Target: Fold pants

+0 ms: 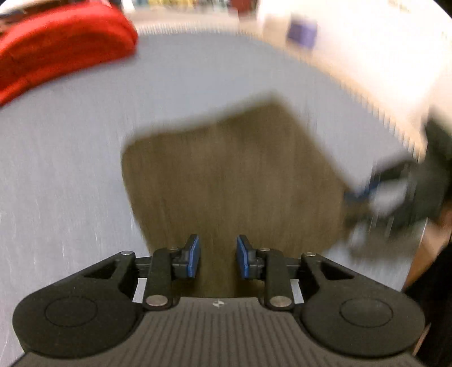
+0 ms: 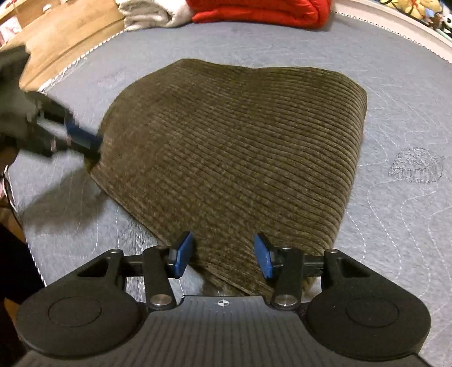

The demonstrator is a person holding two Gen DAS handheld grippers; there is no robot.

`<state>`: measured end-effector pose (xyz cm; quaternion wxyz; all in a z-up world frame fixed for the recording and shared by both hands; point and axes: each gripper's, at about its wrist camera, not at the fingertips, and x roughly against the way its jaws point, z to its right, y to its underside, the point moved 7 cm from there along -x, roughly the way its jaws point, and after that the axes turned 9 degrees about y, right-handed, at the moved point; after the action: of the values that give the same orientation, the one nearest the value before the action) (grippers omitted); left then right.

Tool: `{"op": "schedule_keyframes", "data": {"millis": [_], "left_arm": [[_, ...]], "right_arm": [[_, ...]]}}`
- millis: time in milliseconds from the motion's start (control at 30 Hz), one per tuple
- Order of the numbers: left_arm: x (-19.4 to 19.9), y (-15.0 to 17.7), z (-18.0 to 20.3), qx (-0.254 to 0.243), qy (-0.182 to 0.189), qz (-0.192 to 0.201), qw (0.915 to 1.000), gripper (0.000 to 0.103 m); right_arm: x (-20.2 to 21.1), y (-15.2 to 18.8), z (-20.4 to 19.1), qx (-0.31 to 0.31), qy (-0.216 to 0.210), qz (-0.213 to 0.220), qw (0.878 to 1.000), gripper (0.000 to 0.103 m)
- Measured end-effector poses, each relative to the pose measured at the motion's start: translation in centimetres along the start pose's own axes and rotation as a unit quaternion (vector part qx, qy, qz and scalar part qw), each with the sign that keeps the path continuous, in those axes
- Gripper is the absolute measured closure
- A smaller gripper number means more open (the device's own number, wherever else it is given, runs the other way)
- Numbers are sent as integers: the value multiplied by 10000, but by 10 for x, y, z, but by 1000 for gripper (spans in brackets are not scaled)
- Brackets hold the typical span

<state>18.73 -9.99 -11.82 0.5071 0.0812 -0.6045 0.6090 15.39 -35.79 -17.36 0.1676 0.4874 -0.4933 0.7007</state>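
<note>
We saw folded pants [image 2: 231, 158] lying flat on the bed [image 2: 395, 118], ahead of both grippers' [image 1: 218, 255] [image 2: 223, 254] spread, empty fingers.

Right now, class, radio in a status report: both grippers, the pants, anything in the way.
Left gripper open, nothing held. Right gripper open over near edge of pants. Pants folded, flat on grey mat. Red bundle far back, clear of work.

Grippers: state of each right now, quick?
Left gripper: open, holding nothing, over the brown corduroy pants.
Right gripper: open, holding nothing, straddling the pants' near edge.
</note>
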Motion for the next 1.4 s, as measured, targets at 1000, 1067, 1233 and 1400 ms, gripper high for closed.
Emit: {"op": "schedule_keyframes", "data": {"millis": [1000,1067,1233,1400], "left_arm": [[-56,-44,-56,1237,-1473,-64,9813,70],[-44,-54,-37,967,-1295,165,9867,70],[-59,-37,3,295,-882,-415,9948,63],[-57,-31,30,-458,-1150,-487,9911,60]], "right_arm": [[-112,-137,123,-2816,2072,692,9343,58],[-113,-136,125,-2841,2097,643,9334,58],[-113,-141,127,-2805,2071,690,9347,57],[-65,-145,117,-2778,2110,1117,9305,51]]}}
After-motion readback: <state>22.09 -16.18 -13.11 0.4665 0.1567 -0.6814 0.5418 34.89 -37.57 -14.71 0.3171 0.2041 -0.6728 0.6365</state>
